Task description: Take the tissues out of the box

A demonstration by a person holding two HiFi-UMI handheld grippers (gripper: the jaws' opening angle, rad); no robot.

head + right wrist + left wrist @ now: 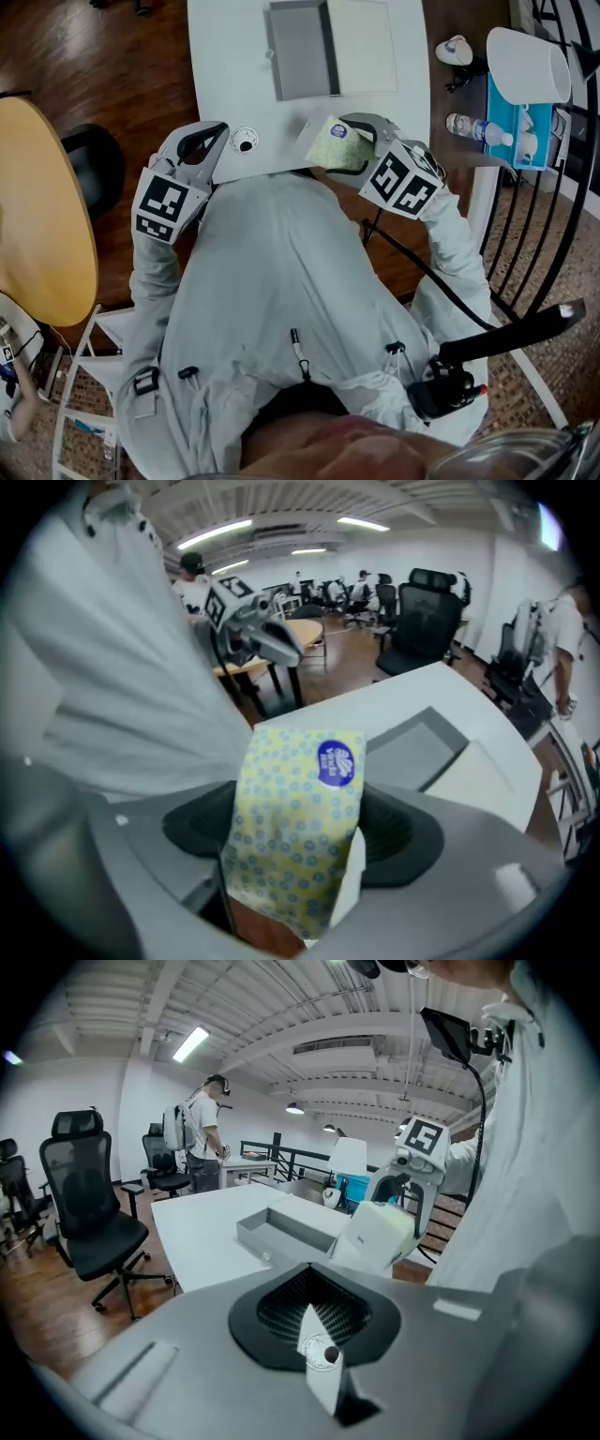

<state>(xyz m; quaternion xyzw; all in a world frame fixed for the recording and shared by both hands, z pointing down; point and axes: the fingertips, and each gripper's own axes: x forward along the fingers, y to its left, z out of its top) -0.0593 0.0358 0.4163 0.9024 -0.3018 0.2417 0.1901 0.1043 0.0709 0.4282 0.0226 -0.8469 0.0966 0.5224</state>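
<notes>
My right gripper point(354, 141) is shut on a yellow-green dotted tissue pack point(330, 145) with a blue round logo and holds it just above the near edge of the white table point(225, 56). In the right gripper view the tissue pack point(295, 827) stands upright between the jaws of the right gripper point(291, 902). An open grey box point(300, 52) lies further back on the table, a white panel point(361, 42) beside it. My left gripper point(230, 136) is at the table's near edge, shut on a small white tab with a round seal point(319, 1358).
A yellow round table point(42, 206) and a black chair point(94, 159) are on the left. To the right are a blue bin with bottles point(511, 127), a white chair point(525, 61) and a black railing point(553, 216). A person point(202, 1138) stands far off.
</notes>
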